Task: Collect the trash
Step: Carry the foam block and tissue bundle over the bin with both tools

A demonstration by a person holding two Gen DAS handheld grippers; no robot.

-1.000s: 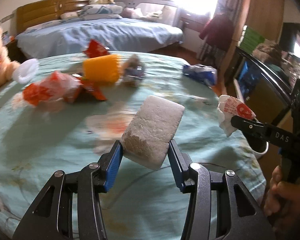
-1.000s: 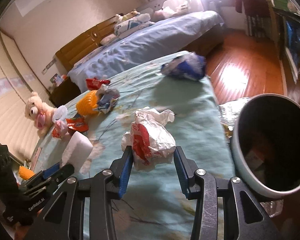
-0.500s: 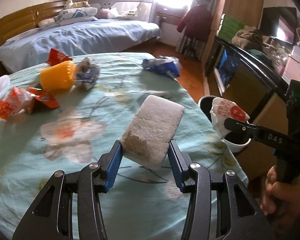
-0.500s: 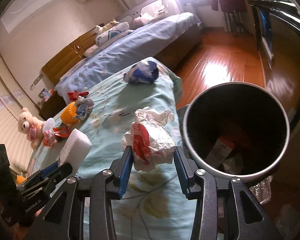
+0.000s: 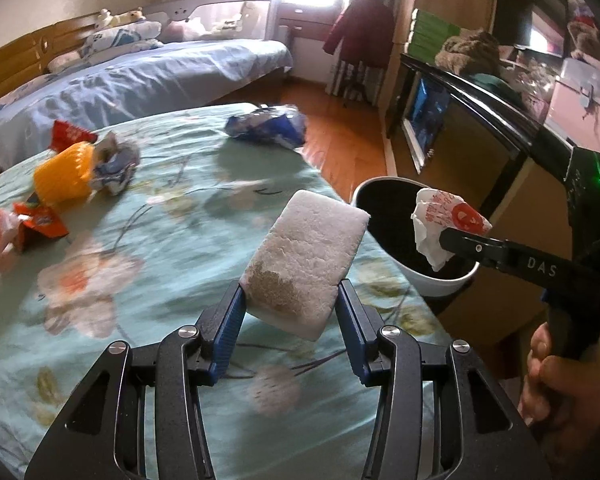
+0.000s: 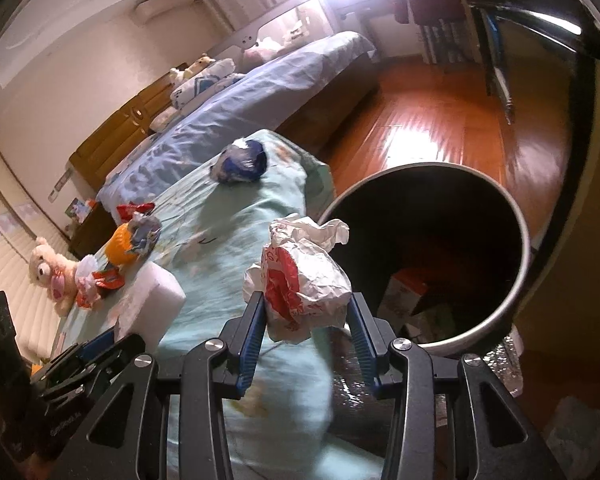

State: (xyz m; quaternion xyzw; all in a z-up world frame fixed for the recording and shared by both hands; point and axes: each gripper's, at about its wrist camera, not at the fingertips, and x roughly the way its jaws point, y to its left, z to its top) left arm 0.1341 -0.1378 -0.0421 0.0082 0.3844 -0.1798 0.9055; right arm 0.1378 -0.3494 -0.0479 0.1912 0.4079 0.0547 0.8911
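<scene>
White foam block [image 5: 306, 256] sits clamped between the blue pads of the left gripper [image 5: 290, 312], jaws part-closed on its lower end, carried above the floral bedspread [image 5: 172, 240] short of the bin. Crumpled red-and-white paper wrapper [image 6: 302, 280] is pinched likewise in the right gripper [image 6: 306, 320]; over the last second both loads have swung from mid-bed to the bed's edge, so the wrapper now hangs at the rim of the white-walled trash bin [image 6: 496, 322], which I judge ready for release. Farther off, a yellow cup [image 5: 62, 174], red packets [image 5: 20, 226] and a blue bag [image 5: 266, 128] remain uncollected.
</scene>
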